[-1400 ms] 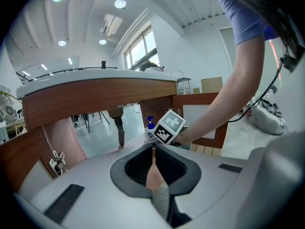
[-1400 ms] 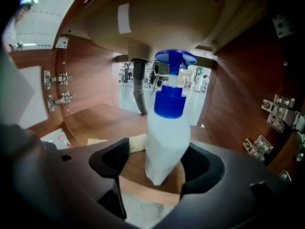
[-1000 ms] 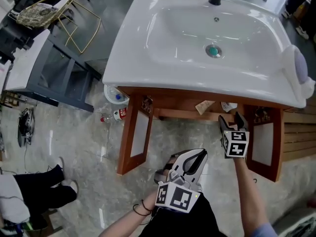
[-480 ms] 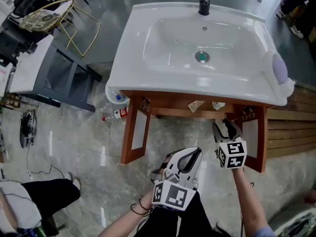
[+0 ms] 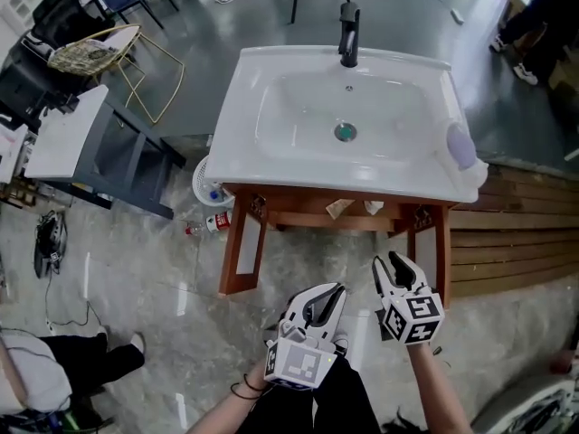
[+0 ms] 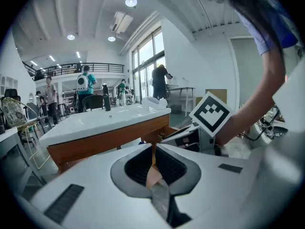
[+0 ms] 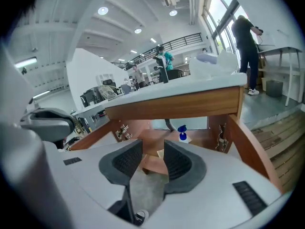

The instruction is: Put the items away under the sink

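The white sink [image 5: 271, 156] rests on a wooden cabinet with both doors swung open, the left door [image 5: 242, 251] and the right door [image 5: 432, 247]. Under the basin lie two pale packets [image 5: 339, 208]. Inside the cabinet, the right gripper view shows a blue-capped bottle [image 7: 182, 133]. My right gripper [image 5: 389, 265] hovers in front of the opening, well back from it. Its jaws [image 7: 151, 151] have just been closing; a gap still shows and nothing is between them. My left gripper [image 5: 330, 295] hangs beside it, lower left, its pads [image 6: 153, 151] together and empty.
A black faucet [image 5: 348, 34] stands at the sink's back and a lilac object [image 5: 460, 145] on its right corner. On the floor left of the cabinet are a white basket [image 5: 210, 183] and a bottle [image 5: 210, 224]. A grey table [image 5: 109, 161] is further left, wooden slats [image 5: 516, 233] right.
Both grippers have drawn back from the cabinet opening and come up toward the camera. The right gripper's jaws have narrowed. The whole sink now sits further away in the head view.
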### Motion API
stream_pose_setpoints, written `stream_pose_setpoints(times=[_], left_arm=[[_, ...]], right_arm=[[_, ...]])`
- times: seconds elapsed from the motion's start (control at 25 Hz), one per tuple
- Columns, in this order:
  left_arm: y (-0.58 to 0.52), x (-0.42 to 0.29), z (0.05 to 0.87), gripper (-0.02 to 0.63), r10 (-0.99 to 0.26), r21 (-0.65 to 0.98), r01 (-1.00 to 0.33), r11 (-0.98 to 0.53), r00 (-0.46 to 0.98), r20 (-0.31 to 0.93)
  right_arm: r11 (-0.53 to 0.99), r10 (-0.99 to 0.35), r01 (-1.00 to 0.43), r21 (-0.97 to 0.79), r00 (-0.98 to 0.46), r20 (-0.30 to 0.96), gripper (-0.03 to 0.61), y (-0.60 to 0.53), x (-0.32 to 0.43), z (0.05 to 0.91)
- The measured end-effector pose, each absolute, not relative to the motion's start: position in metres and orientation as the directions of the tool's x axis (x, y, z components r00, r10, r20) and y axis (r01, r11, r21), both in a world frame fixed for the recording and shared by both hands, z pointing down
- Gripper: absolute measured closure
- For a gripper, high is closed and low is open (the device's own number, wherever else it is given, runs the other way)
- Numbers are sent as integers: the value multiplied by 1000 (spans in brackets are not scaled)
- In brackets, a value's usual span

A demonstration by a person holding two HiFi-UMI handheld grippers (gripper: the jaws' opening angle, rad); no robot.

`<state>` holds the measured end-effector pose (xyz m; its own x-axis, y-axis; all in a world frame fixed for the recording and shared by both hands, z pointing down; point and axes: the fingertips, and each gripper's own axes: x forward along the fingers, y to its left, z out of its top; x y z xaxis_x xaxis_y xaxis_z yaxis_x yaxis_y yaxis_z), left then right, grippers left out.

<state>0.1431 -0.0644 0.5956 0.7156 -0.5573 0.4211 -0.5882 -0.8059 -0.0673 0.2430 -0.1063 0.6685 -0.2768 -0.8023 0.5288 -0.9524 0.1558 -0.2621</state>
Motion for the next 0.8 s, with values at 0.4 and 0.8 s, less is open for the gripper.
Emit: stream_pose_setpoints(times=[0.4, 0.8], left_arm=[[-44, 156, 549, 595, -561, -92, -578, -811, 722, 405], [-29, 151, 498, 595, -617, -67, -642, -764, 695, 369]], right_arm=[[216, -805, -933, -289, -338, 488, 472, -58, 243, 576], [213, -829, -945, -249, -309, 466, 512, -24, 258, 515]])
